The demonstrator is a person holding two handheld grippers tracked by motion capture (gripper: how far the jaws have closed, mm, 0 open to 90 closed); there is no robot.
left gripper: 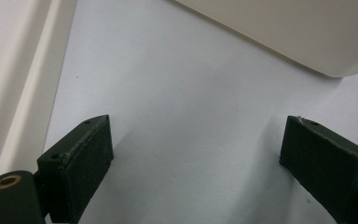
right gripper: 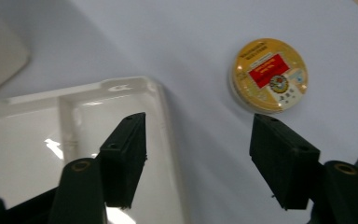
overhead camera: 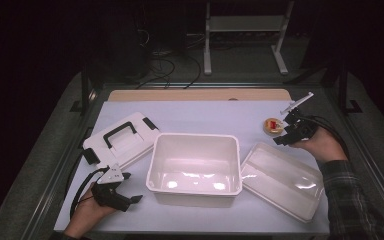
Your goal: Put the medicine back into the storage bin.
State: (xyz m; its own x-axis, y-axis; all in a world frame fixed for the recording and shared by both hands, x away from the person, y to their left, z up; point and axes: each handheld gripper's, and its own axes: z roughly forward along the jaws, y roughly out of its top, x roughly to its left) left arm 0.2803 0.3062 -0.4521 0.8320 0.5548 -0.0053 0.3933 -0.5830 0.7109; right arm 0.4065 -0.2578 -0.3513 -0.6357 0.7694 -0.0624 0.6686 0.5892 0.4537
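A round yellow tin with a red label (overhead camera: 273,126) (right gripper: 269,74) lies on the white table sheet at the back right. My right gripper (overhead camera: 282,131) (right gripper: 198,154) hovers just beside it, open, with nothing between the jaws; the tin lies ahead of the right jaw, apart from it. One jaw hangs over the corner of a clear plastic tray (right gripper: 74,126) (overhead camera: 280,180). An empty white bin (overhead camera: 195,137) stands mid-table. At the front left my left gripper (overhead camera: 131,188) (left gripper: 196,149) is open over bare table, near the bin's wall (left gripper: 284,32).
A white lid with a black handle (overhead camera: 122,137) lies at the left, its edge (left gripper: 14,70) beside my left gripper. A wooden board (overhead camera: 200,95) runs along the table's far edge. Bare table sheet (overhead camera: 205,115) stretches behind the bin.
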